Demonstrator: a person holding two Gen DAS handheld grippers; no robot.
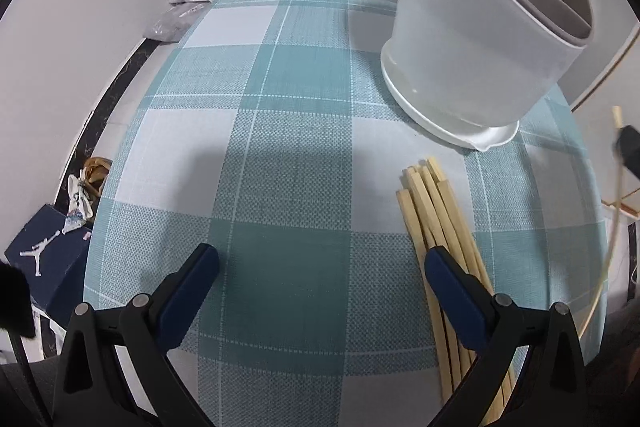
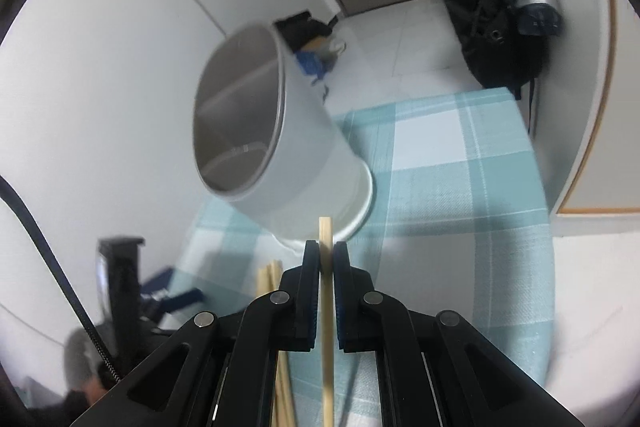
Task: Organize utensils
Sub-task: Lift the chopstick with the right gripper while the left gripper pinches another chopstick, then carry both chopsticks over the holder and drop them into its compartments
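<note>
Checked teal-and-white cloth covers the surface (image 1: 288,131). One white divided holder (image 1: 480,39) stands at its far right. One bundle of chopsticks (image 1: 436,211), roughly seven, lies just before the holder. Left claw (image 1: 320,263) points steeply down over bare cloth, jaws wide apart and empty. Right claw (image 2: 327,259), raised and pitched down toward the holder, is clamped on one single chopstick (image 2: 325,231).

We note pale wooden chopsticks (image 1: 436,211) bundled flat just beside the upright white divided holder (image 1: 480,39); one chopstick (image 2: 326,291) lifted nearby.
</note>
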